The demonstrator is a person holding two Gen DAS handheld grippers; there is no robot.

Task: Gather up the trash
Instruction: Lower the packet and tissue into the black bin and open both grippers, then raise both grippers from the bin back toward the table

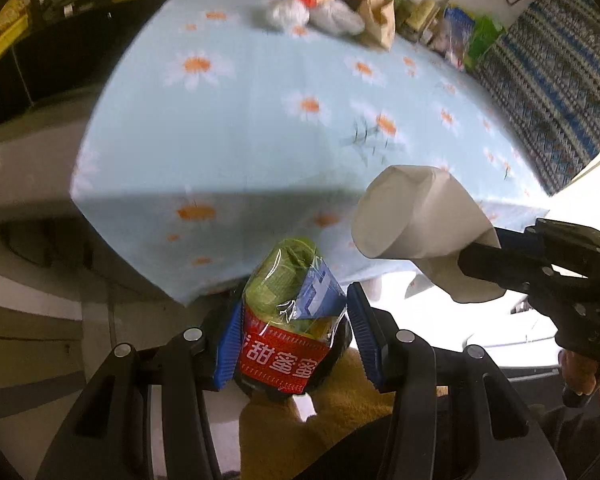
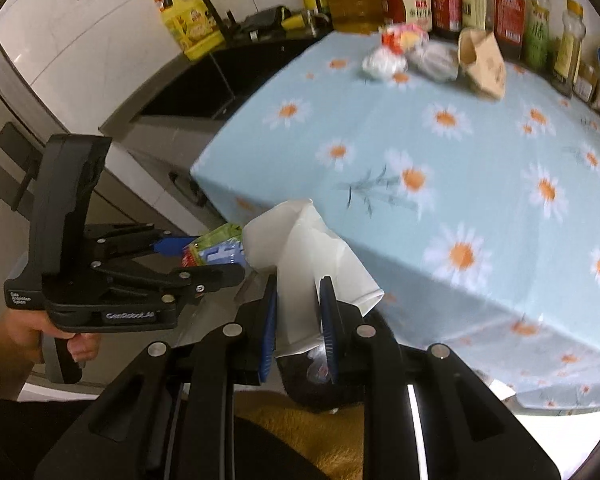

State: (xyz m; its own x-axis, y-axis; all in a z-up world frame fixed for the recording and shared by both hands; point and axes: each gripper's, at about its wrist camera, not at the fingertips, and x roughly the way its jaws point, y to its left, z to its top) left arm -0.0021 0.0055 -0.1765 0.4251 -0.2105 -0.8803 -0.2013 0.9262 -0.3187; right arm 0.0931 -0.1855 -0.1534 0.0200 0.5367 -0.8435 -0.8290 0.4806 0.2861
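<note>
Left tongs clamped on snack packet, right tongs pinching white paper

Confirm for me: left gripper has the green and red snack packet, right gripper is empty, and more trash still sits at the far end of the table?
Not quite. The right gripper is not empty: it is shut on a white paper cup, as the right wrist view shows. The rest holds: the left gripper grips the snack packet, and crumpled trash lies at the table's far end.

Black tongs, ribbed blue pads, silver screws.
</note>
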